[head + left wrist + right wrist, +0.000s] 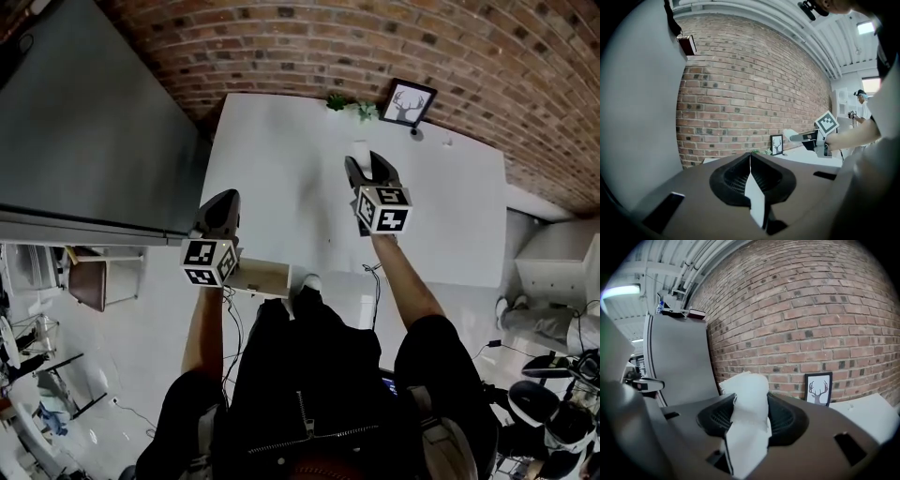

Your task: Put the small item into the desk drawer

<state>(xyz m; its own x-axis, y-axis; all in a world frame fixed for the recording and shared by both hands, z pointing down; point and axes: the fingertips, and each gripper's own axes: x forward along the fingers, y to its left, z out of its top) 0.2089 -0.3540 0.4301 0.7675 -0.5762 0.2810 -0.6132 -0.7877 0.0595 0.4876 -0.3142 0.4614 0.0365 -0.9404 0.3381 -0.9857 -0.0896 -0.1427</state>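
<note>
A tall grey panel [84, 112] stands at the far left, against the brick wall [375, 47] that runs behind everything. Just right of the panel, the left gripper [225, 202] is held in the air near the white desk's [281, 169] left edge, pointing toward the wall. Its own view shows its jaws pressed together along a thin seam with nothing between them. Below it and slightly to the right, a pale box-shaped part [261, 277] sticks out from the near edge of the desk. It looks like the pulled-out drawer, though its inside cannot be made out from above. Further right, the right gripper [368, 167] is held above the middle of the desk, well apart from the left one and also pointing toward the wall. Its jaws are clamped on the small item, a scrap of white cloth [746, 394] with a frayed edge. The cloth bulges out past the fingertips, and more of it trails back between the jaws toward the camera. It is up in the air in this grip, not on the desk and not in the drawer. At the back of the desk, a small green plant [349, 105] sits against the wall. Just right of the plant, a black-framed picture of a deer's head [409, 102] leans there.
</note>
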